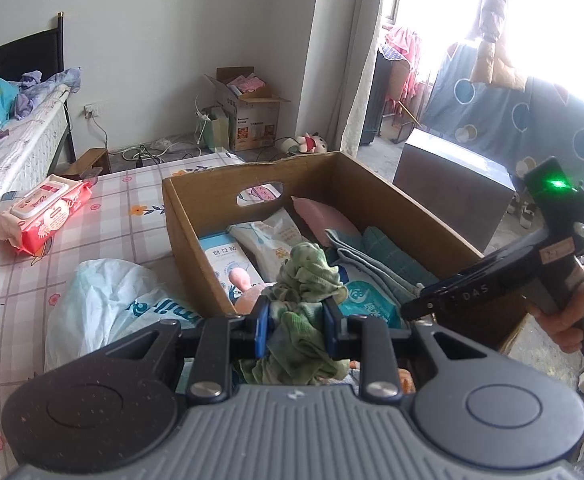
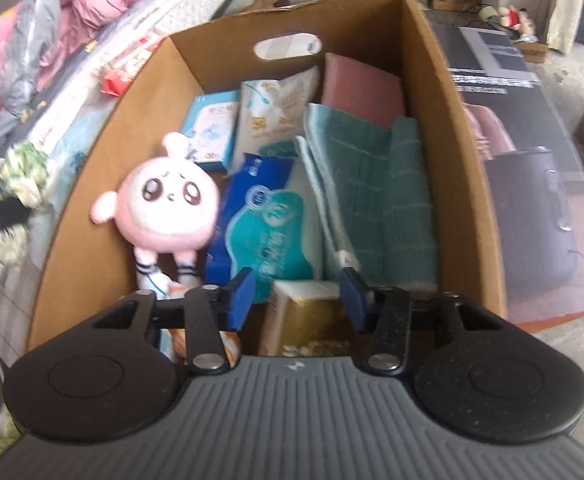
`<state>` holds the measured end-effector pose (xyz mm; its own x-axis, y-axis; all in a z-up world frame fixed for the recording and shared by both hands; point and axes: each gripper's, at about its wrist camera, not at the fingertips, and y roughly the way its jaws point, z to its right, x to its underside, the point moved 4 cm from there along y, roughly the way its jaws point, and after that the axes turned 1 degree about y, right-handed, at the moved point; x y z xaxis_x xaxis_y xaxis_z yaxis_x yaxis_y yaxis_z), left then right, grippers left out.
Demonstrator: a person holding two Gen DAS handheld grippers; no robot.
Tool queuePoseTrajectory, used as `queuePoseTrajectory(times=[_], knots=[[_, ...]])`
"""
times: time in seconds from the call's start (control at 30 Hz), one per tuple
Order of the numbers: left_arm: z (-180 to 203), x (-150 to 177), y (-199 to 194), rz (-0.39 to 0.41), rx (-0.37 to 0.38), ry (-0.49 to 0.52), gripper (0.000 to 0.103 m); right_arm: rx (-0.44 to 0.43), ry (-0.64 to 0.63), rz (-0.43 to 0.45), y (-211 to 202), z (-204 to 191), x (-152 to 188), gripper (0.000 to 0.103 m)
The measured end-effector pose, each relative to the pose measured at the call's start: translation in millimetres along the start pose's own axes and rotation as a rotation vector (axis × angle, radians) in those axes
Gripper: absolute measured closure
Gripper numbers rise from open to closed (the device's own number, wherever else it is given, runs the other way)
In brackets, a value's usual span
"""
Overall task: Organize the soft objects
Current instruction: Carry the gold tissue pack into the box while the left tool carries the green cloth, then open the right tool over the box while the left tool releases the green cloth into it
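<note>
Our left gripper (image 1: 295, 326) is clamped on a crumpled green cloth (image 1: 305, 280), held just over the near left edge of the cardboard box (image 1: 188, 216). Our right gripper (image 2: 297, 294) hangs with its jaws spread wide and empty above the box's near end, beside a pink plush toy (image 2: 164, 208) leaning against the left wall.

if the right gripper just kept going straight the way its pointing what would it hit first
Probably the blue and teal tissue pack lying in the cardboard box. The open right gripper points down into the box, with a gold-and-white packet just below its fingers, so depth is uncertain; it might graze that packet first.
</note>
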<state>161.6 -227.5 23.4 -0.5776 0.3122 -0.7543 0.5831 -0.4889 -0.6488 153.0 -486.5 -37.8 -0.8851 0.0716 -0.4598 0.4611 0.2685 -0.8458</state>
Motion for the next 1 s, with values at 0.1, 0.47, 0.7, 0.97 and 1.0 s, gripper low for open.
queuePoseTrajectory(times=[0.1, 0.47, 0.7, 0.97, 1.0], knots=[[1, 0, 1, -0.006, -0.004, 0.000, 0.075, 0.008, -0.063, -0.052, 11, -10, 2, 0.064], [11, 0, 9, -0.026, 0.014, 0.021, 0.074, -0.007, -0.022, -0.138, 34, -13, 0, 0.040], [39, -13, 23, -0.058, 0.114, 0.069, 0.074, -0.088, 0.163, 0.218, -68, 16, 8, 0.029], [113, -31, 74, -0.175, 0.341, 0.130, 0.065, -0.068, 0.368, 0.443, -148, 50, 81, 0.025], [123, -30, 84, -0.197, 0.366, 0.131, 0.054, -0.068, 0.390, 0.452, -152, 52, 91, 0.025]])
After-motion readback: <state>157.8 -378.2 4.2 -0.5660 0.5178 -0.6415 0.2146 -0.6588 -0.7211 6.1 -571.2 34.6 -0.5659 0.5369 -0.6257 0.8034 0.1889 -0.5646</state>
